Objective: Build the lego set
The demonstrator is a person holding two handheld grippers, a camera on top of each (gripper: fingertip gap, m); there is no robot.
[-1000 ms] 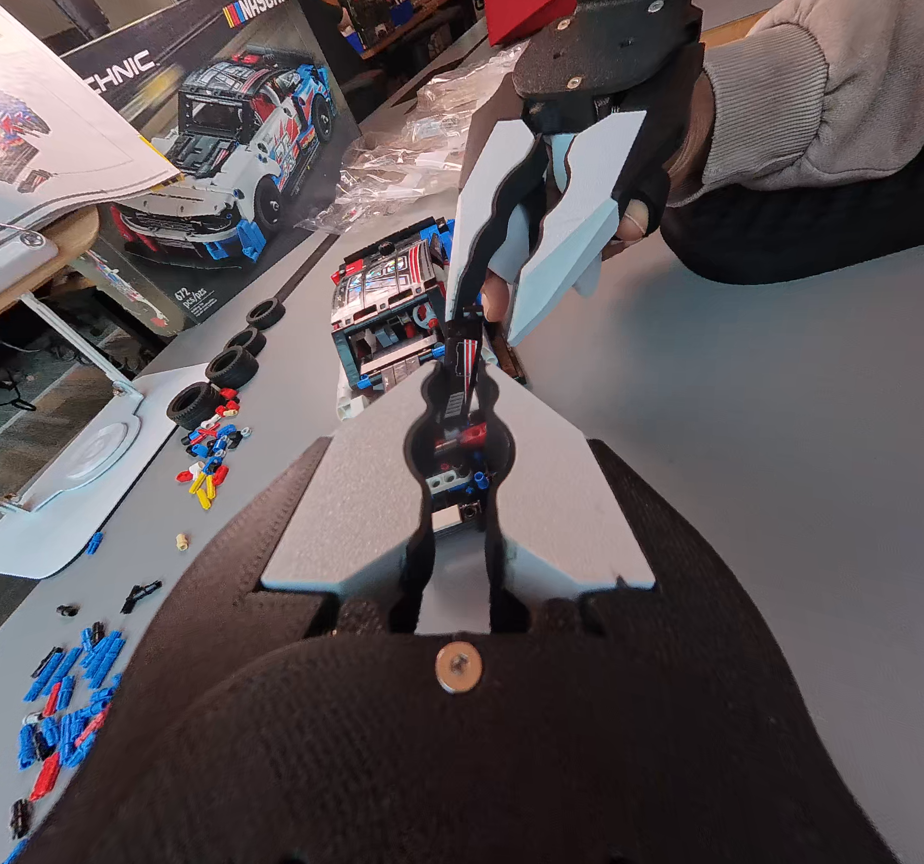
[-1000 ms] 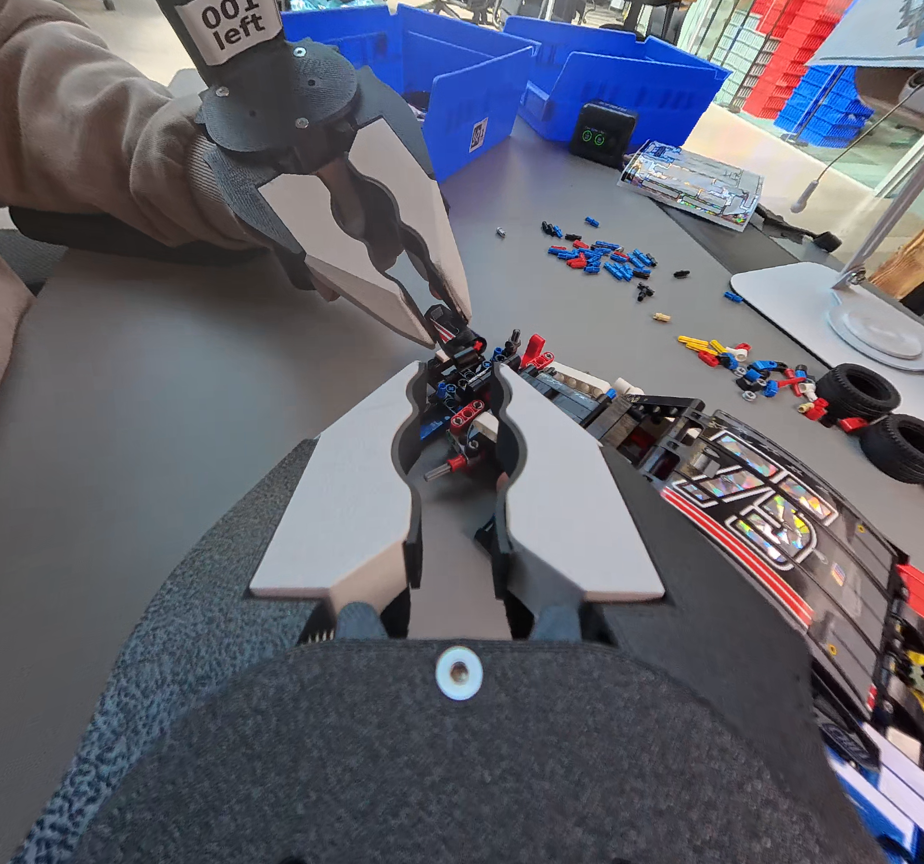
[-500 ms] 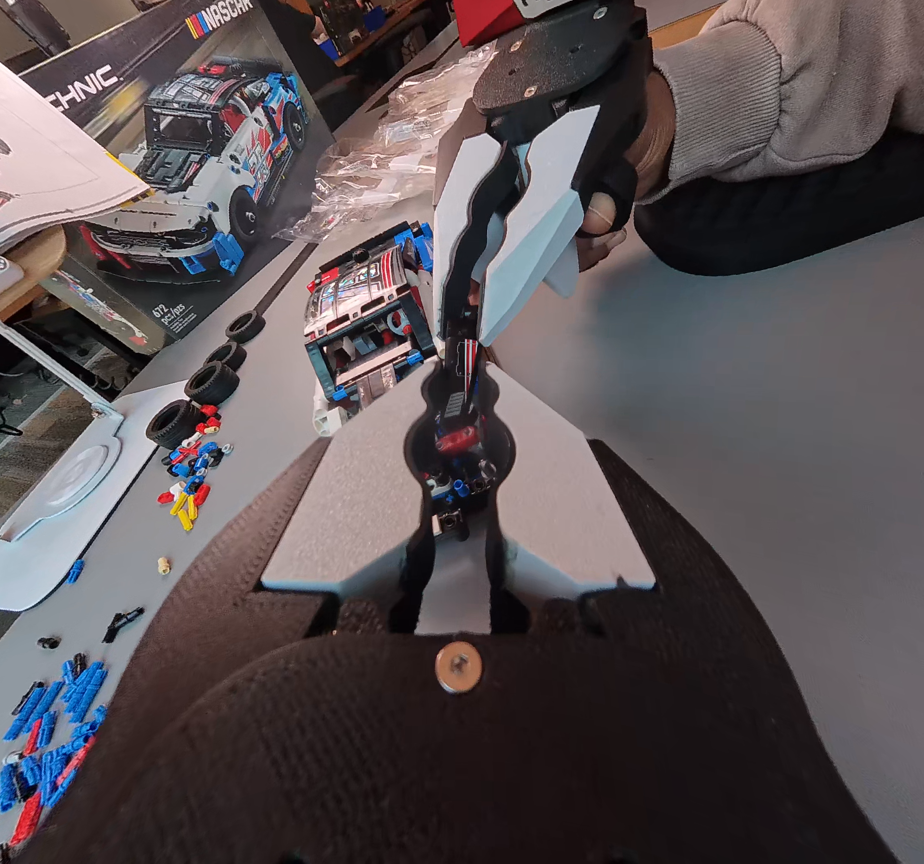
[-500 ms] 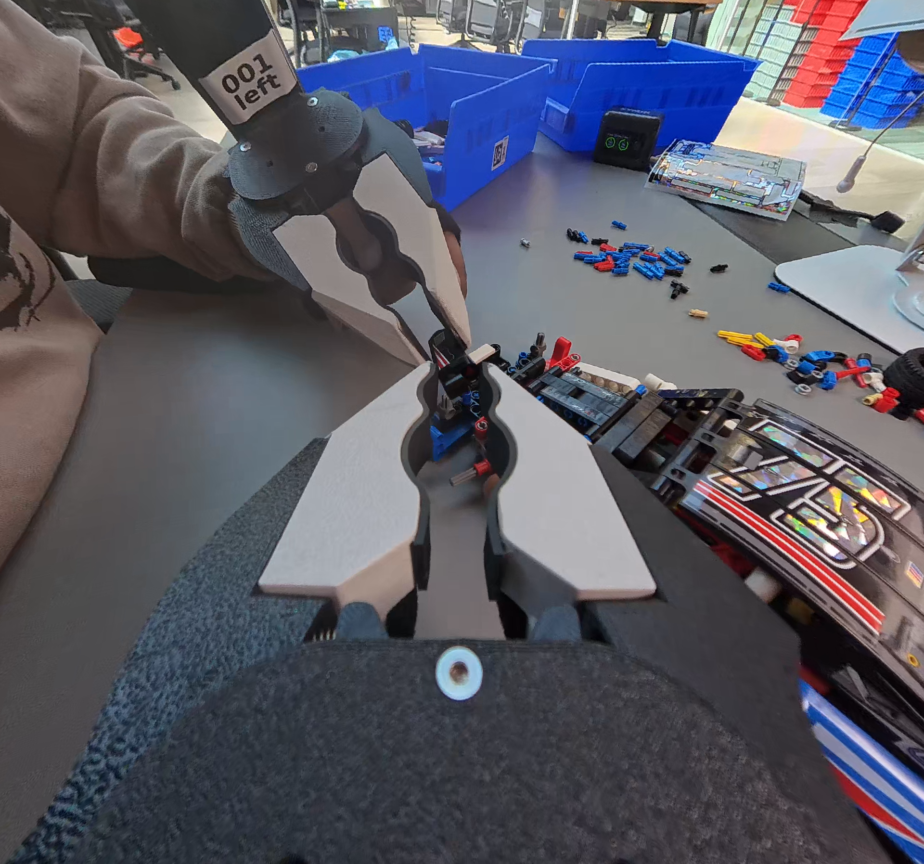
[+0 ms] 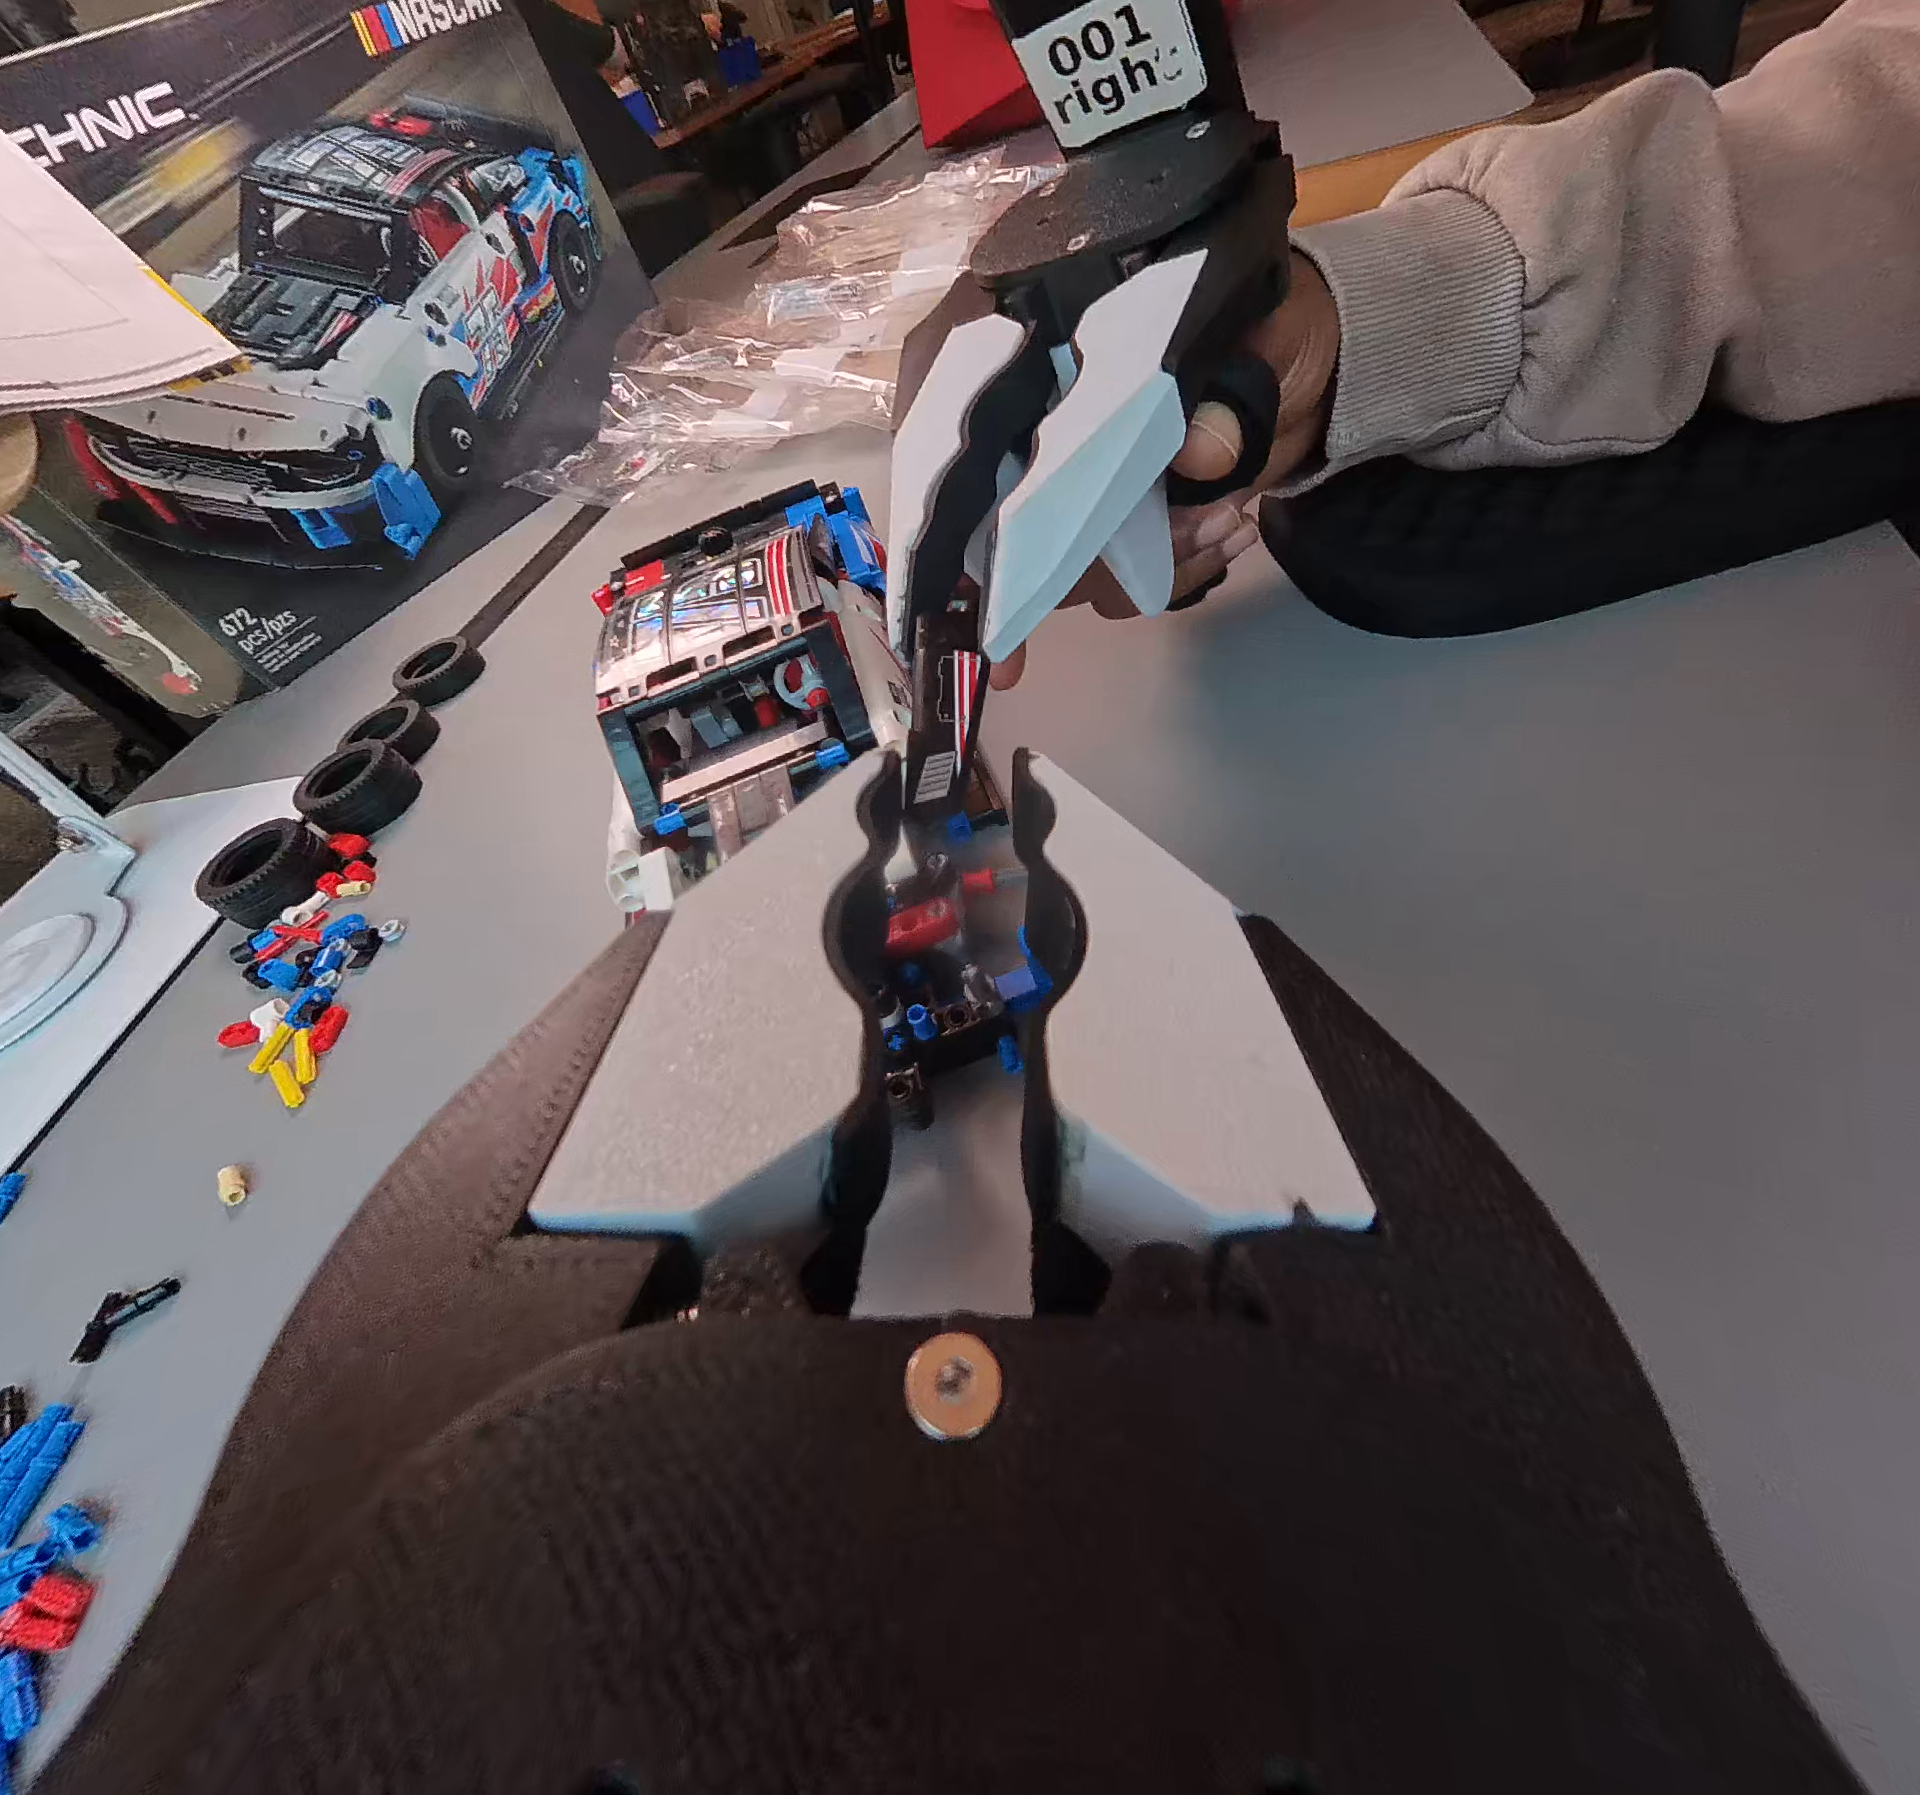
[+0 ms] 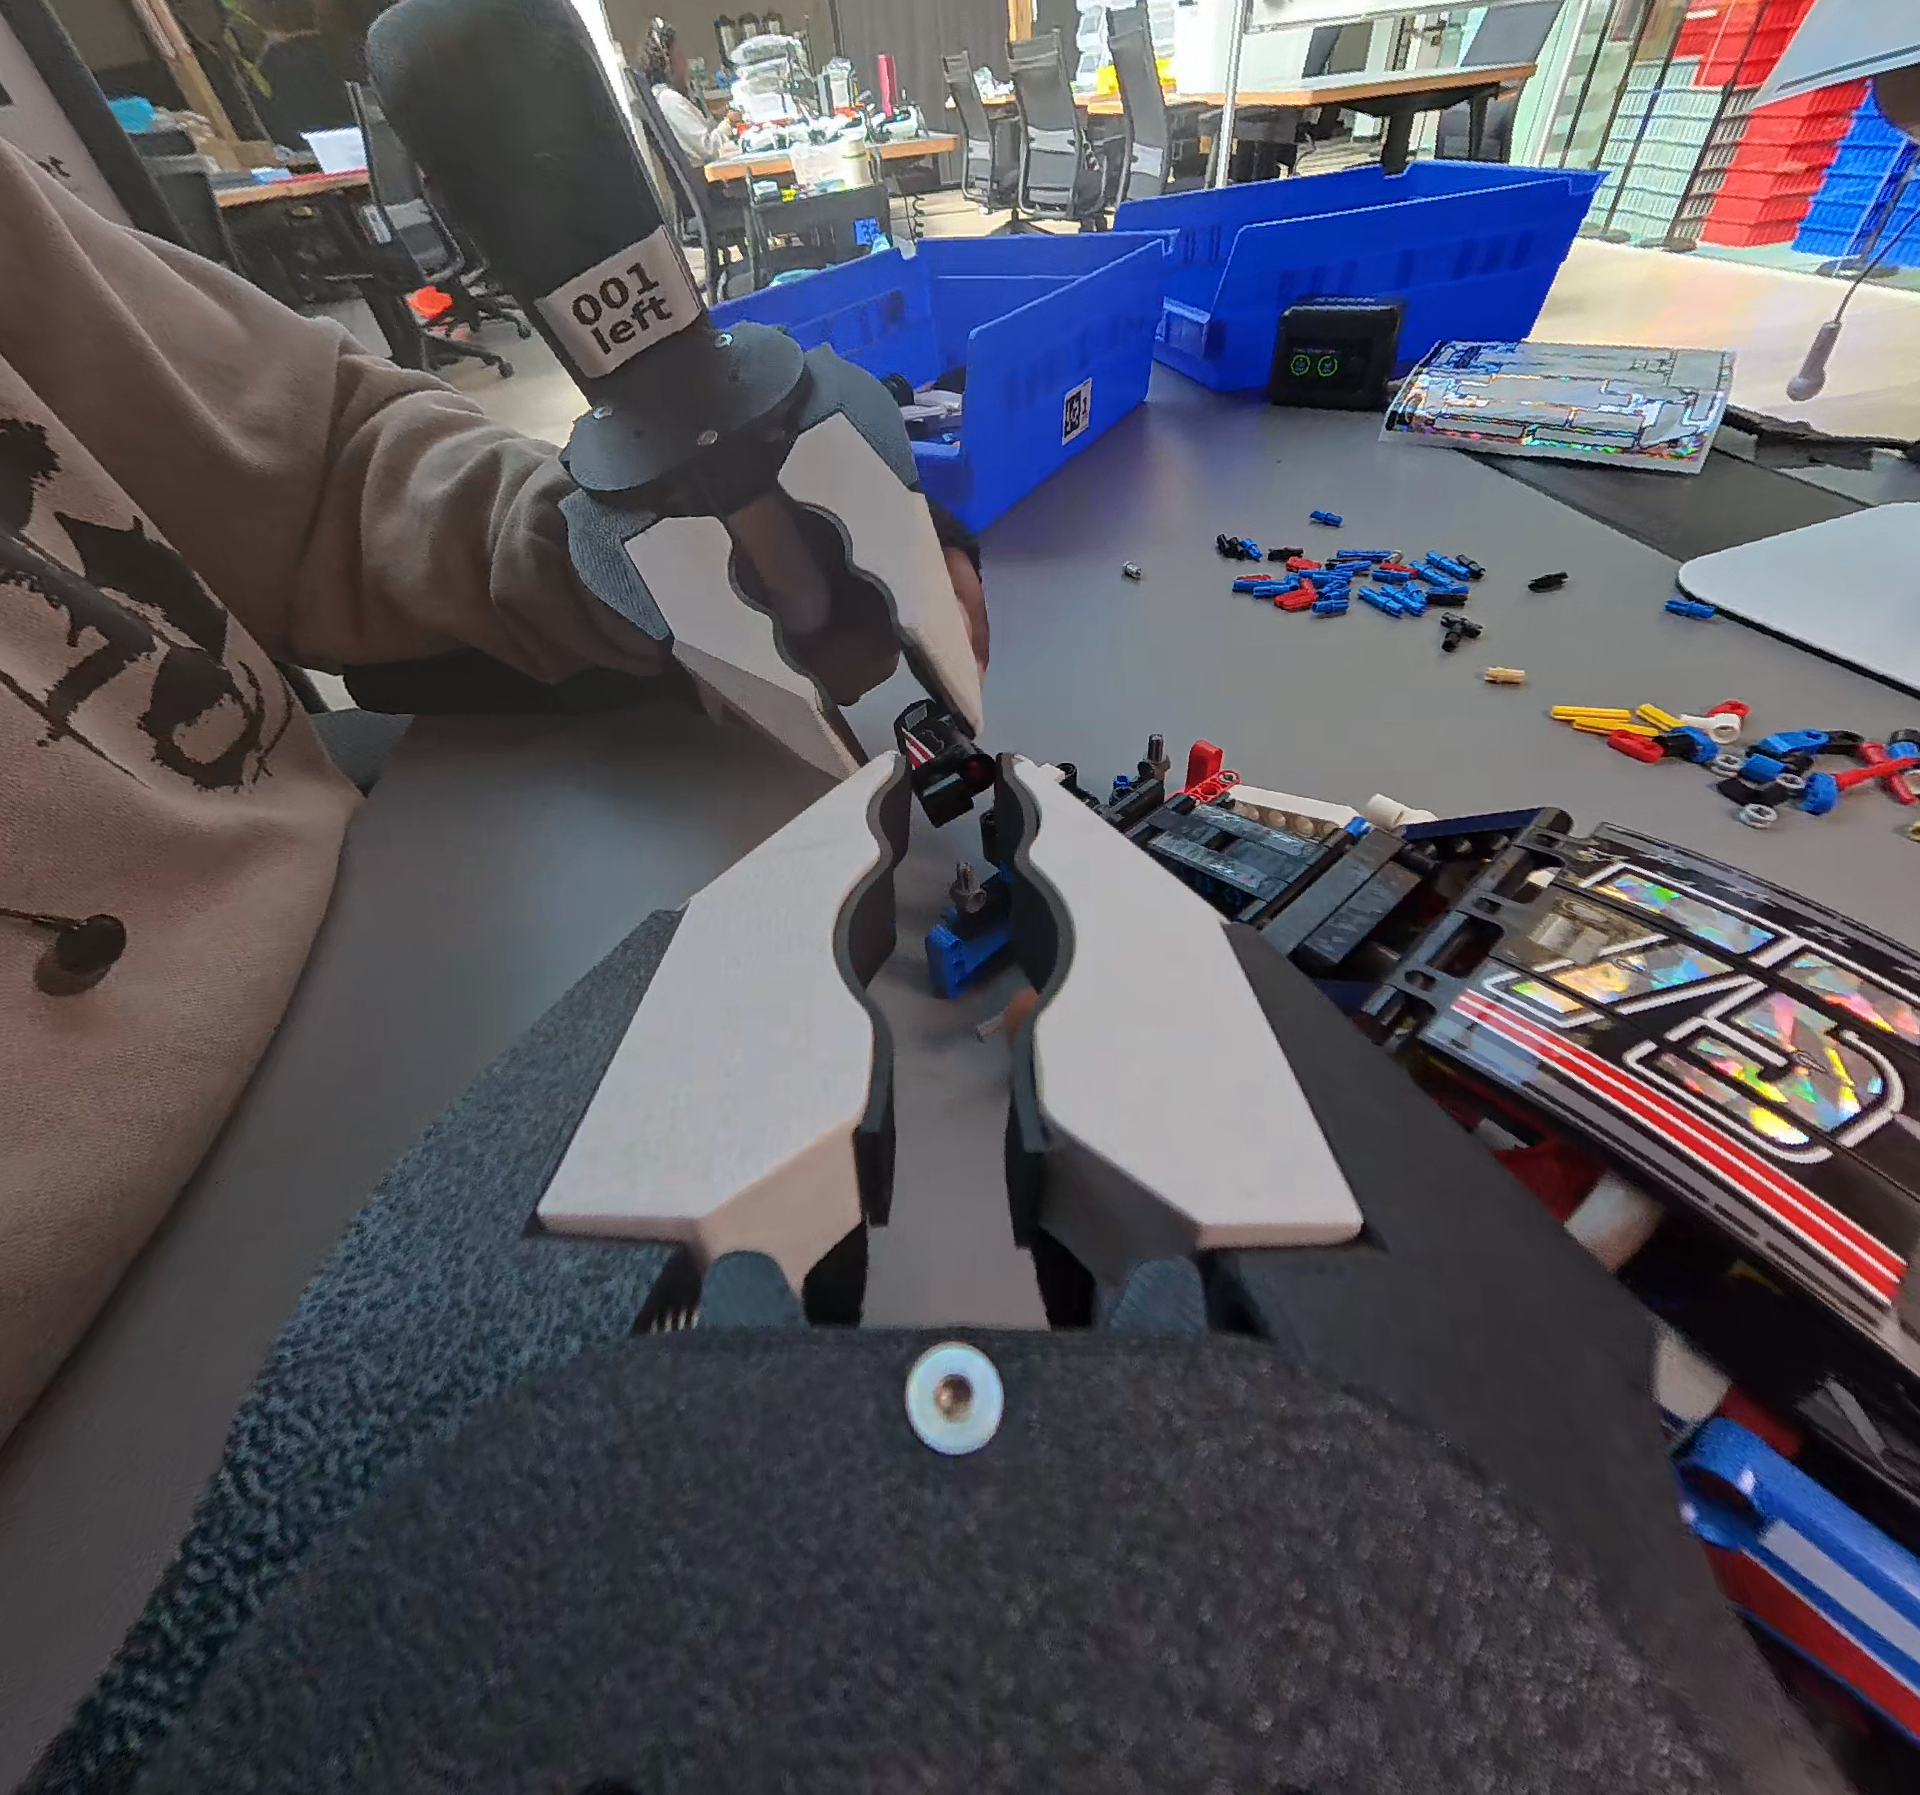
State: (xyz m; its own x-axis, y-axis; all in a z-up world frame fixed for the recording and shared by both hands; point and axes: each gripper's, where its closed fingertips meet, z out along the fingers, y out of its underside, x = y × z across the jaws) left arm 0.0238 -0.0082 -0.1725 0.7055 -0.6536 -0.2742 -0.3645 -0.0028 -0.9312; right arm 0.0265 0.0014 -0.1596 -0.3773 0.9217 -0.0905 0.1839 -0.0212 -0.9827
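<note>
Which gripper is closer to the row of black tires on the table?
Left. The left gripper sits on the black tires side of the car model. The right gripper comes in from the far side, beyond the car.

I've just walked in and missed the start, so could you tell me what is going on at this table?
A person is building a toy race car with a hand-held gripper in each hand. The right gripper pinches a small striped panel at the front of the car, and the left gripper closes in around the same spot. Four loose tyres and piles of small pieces wait on the grey table.
</note>
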